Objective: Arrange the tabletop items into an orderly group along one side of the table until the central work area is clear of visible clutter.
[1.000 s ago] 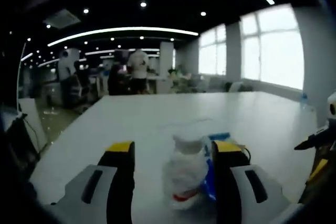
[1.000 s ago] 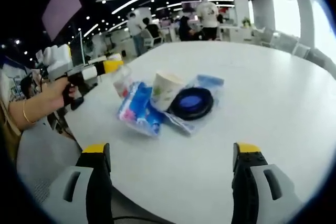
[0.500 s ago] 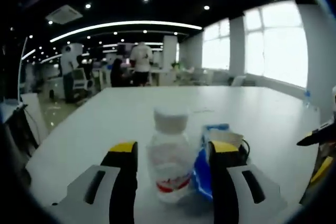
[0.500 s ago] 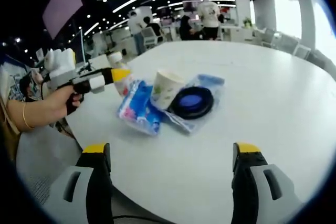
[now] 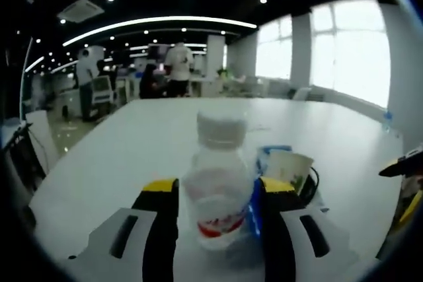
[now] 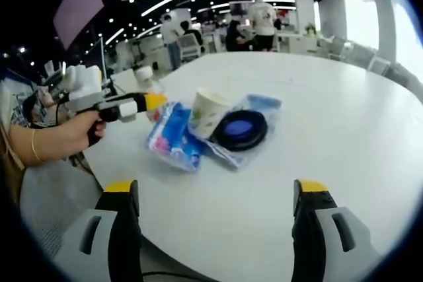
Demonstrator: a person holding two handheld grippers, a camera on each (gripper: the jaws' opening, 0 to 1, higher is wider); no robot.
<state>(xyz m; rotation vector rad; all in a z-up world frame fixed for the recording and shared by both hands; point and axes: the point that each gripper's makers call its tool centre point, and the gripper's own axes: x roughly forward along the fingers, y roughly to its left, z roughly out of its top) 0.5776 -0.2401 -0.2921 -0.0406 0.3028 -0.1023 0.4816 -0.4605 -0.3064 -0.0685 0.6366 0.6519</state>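
A clear plastic bottle (image 5: 217,196) with a white cap and a red label stands upright between the yellow-tipped jaws of my left gripper (image 5: 217,186), which is shut on it. Just behind it to the right sits a paper cup (image 5: 289,168). In the right gripper view the cup (image 6: 208,113) leans among a blue packet (image 6: 173,138) and a dark blue round dish (image 6: 241,129) on a clear wrapper. A hand holds the left gripper (image 6: 142,102) left of that pile, with the bottle (image 6: 145,76) in it. My right gripper (image 6: 217,193) stands open over bare table, near the front edge.
The white table (image 6: 344,97) stretches wide behind and right of the pile. Its rounded near edge (image 6: 99,163) runs close to my right gripper's left jaw. Several people (image 6: 263,21) and office chairs are far behind the table.
The bottle went from lying tilted to standing upright between my left jaws, which closed in on it. The left gripper has moved slightly. My right gripper and the pile stayed put.
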